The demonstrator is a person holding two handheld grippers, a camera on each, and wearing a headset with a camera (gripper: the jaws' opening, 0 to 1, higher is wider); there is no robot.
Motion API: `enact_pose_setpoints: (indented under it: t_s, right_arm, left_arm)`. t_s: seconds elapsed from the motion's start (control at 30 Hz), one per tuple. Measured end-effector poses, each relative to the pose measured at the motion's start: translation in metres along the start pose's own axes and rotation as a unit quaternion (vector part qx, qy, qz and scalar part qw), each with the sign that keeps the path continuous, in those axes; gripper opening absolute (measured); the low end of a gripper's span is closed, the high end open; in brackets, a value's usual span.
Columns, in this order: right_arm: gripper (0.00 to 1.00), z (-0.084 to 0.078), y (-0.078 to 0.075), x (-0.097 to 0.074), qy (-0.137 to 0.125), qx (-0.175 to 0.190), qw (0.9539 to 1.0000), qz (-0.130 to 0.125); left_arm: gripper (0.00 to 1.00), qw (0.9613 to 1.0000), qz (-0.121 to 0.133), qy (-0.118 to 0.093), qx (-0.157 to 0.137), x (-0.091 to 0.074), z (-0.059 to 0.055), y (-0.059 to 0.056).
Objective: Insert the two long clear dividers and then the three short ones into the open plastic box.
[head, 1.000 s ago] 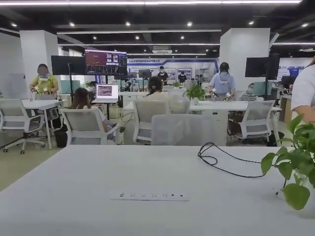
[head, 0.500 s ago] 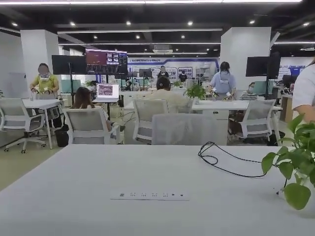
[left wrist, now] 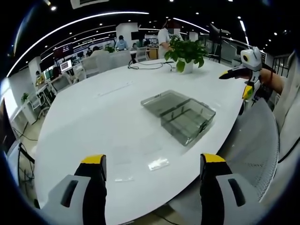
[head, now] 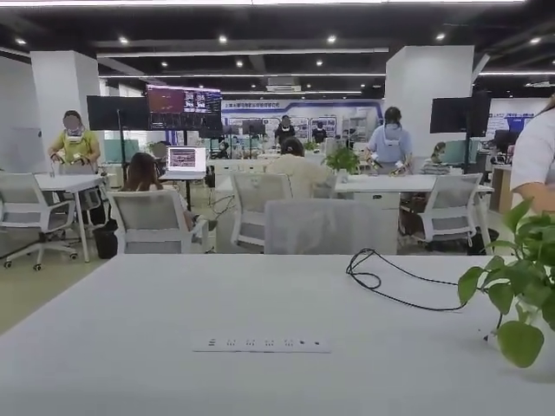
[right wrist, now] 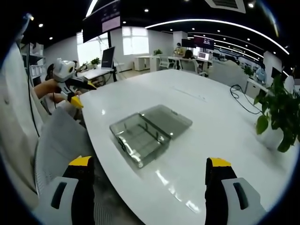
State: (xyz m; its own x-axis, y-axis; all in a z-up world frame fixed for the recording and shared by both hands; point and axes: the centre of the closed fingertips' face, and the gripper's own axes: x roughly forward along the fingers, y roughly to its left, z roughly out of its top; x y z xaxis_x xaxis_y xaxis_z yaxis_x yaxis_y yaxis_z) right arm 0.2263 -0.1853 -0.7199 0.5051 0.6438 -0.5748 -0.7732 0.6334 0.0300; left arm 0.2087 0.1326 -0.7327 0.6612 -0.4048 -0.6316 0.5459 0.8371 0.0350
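Observation:
The open clear plastic box [left wrist: 183, 119] lies on the white table [left wrist: 89, 122] with its lid folded flat beside it; it also appears in the right gripper view as the box [right wrist: 140, 133]. Several clear dividers [left wrist: 157, 163] lie flat on the table in front of the box, faint against the white top. My left gripper [left wrist: 153, 160] hovers off the table's near edge, open and holding nothing. My right gripper [right wrist: 150, 162] is open too, on the box's other side, with nothing between its fingers. Each gripper is visible from the other: right gripper [left wrist: 247, 75], left gripper [right wrist: 70, 83].
A potted plant [head: 519, 299] stands at the table's right end, with a black cable [head: 381, 282] looped beside it. A flush power strip [head: 262, 344] sits mid-table. A grey chair back [right wrist: 61, 140] is close to the table edge. People work at desks beyond.
The head camera has shifted slightly. A seated person in the background has moved. Nothing on the table has changed.

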Motion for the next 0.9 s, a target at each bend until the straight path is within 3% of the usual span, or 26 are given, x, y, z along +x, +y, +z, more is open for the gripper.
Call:
enact_pose_setpoints:
  t_s: [0.33, 0.63, 0.9]
  right_arm:
    - [0.97, 0.017, 0.01, 0.004, -0.017, -0.003, 0.9998, 0.011]
    - [0.95, 0.03, 0.016, 0.013, -0.026, -0.007, 0.9994, 0.022]
    - [0.93, 0.041, 0.02, 0.018, -0.041, -0.001, 0.9986, 0.032]
  left_arm:
    - [0.74, 0.9996, 0.016, 0.024, -0.007, 0.008, -0.014, 0.014]
    - [0.6, 0.9978, 0.038, 0.048, -0.025, 0.019, -0.029, 0.038]
    - [0.5, 0.996, 0.046, 0.068, -0.037, 0.03, -0.04, 0.051]
